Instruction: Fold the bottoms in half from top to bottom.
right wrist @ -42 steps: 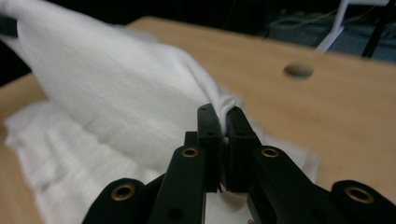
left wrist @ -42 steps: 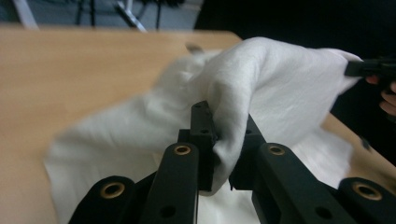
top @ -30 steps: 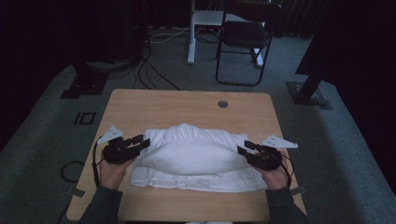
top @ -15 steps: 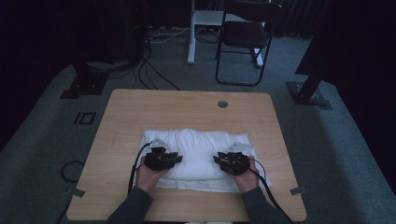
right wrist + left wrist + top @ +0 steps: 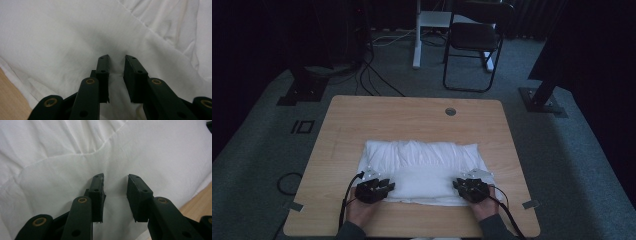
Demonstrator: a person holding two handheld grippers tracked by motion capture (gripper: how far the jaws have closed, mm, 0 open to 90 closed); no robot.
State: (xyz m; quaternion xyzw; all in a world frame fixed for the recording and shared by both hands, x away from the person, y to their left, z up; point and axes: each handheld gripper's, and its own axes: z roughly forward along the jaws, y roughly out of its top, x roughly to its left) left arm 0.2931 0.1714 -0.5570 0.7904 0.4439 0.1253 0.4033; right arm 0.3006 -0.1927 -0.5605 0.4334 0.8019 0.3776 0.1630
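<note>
Pillow [image 5: 424, 167], white and in a white case, lies across the near half of the table [image 5: 412, 117], its puffy end toward 12 o'clock and a flatter folded band toward 6. One pillow, one table, two grippers, and one chair [image 5: 474, 37] on the floor beyond at 12 o'clock.

Left gripper [image 5: 379, 187] sits on the near corner at about 8 o'clock, right gripper [image 5: 466, 186] on the near corner at about 4. Both have just been closing. In the left gripper view the jaws stand a little apart with cloth [image 5: 115, 195] bulging between them; in the right gripper view the gap is narrower, with a fold [image 5: 116, 72] rising into it. I cannot tell whether either pair is pressing the cloth yet.

My worry is a shallow bite: if the pads catch just the top layer of the case, a lift would pull the case loose and leave the filling behind. If one side grips sooner than the other, the pillow would likely skew.
</note>
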